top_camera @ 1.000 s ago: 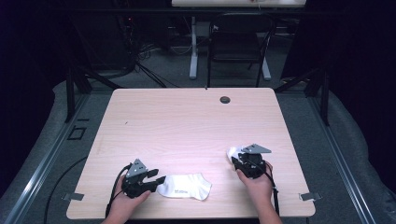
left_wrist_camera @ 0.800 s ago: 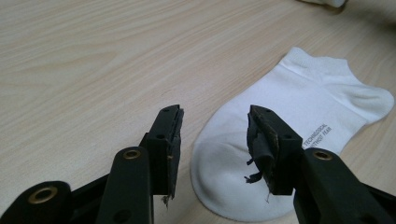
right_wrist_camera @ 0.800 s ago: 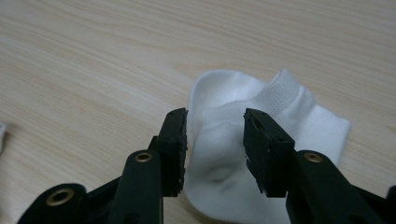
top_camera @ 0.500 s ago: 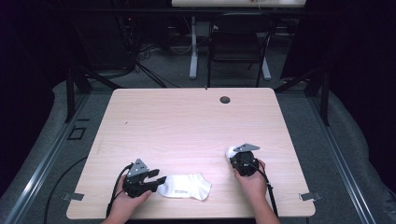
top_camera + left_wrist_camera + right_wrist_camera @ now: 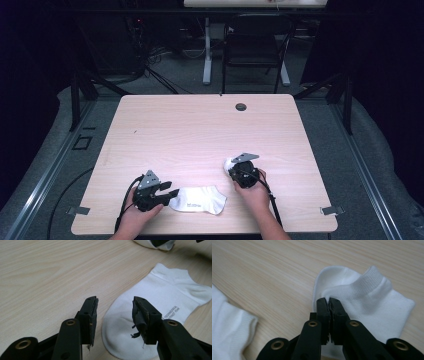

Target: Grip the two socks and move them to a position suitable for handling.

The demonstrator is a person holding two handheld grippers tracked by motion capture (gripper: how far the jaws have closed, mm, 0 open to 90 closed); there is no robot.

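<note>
A white ankle sock (image 5: 198,199) (image 5: 155,307) lies flat near the table's front edge, with small grey lettering on it. My left gripper (image 5: 172,192) (image 5: 115,308) is open, its jaws low over the sock's toe end. A second white sock (image 5: 229,163) (image 5: 362,297) lies bunched to the right. My right gripper (image 5: 236,168) (image 5: 328,301) is shut on this second sock, pinching a fold of its fabric near the cuff. The first sock's cuff (image 5: 229,327) lies at the left in the right gripper view.
The light wooden table (image 5: 200,130) has a round cable hole (image 5: 241,106) near its far edge. Behind the table stand a black chair (image 5: 255,50) and a white desk leg (image 5: 207,50) on grey floor.
My right gripper has moved left and toward the flat sock, dragging the second sock with it. The left gripper and the flat sock have stayed put.
</note>
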